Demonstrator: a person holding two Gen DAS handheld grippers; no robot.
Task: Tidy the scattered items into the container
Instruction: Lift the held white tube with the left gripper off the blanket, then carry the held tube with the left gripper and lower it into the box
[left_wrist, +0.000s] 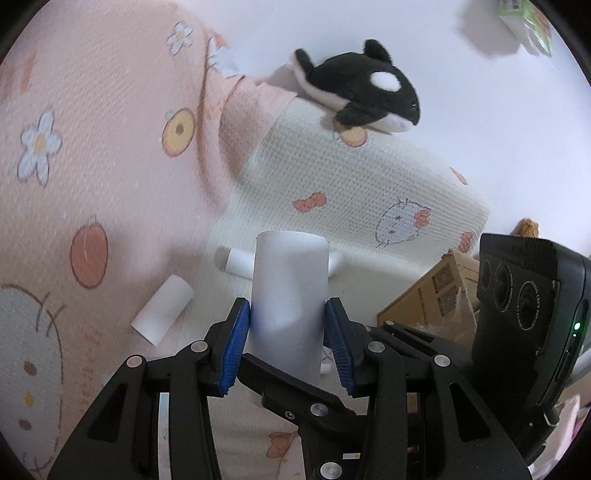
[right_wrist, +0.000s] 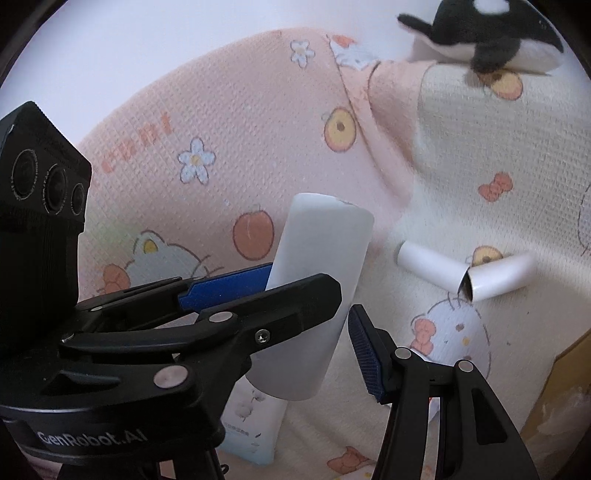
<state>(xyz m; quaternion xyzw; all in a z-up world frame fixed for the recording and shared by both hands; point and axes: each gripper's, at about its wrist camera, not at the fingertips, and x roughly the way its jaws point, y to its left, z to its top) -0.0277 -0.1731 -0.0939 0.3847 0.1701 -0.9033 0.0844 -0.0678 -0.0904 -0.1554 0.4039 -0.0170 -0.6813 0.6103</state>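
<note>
- The left hand-held gripper (left_wrist: 288, 325), low in the centre of the left wrist view, is pinching an upright white paper tube (left_wrist: 290, 291) between its blue pads (left_wrist: 236, 343); the jaws are standing fairly wide, closed on the tube's sides.
- The right hand-held gripper (right_wrist: 306, 332) is showing only one blue pad (right_wrist: 365, 354) clearly, at lower centre of the right wrist view, standing apart from that tube; whether its jaws are open or closed cannot be told.
- The cardboard box (left_wrist: 432, 295), likely the container, is sitting at the right edge of the left wrist view, partly behind the other gripper's body.
- Other tubes are lying on the patterned blanket (left_wrist: 92, 147): one loose tube (left_wrist: 162, 310) at lower left, and two end to end (right_wrist: 465, 271) at centre right of the right wrist view.
- A plush orca (left_wrist: 362, 88) is resting at the upper centre.
- Risk, as a judgement: the hollow tube could crush or slip out if squeezed unevenly; the two grippers are close and could knock together on the way to the box.
</note>
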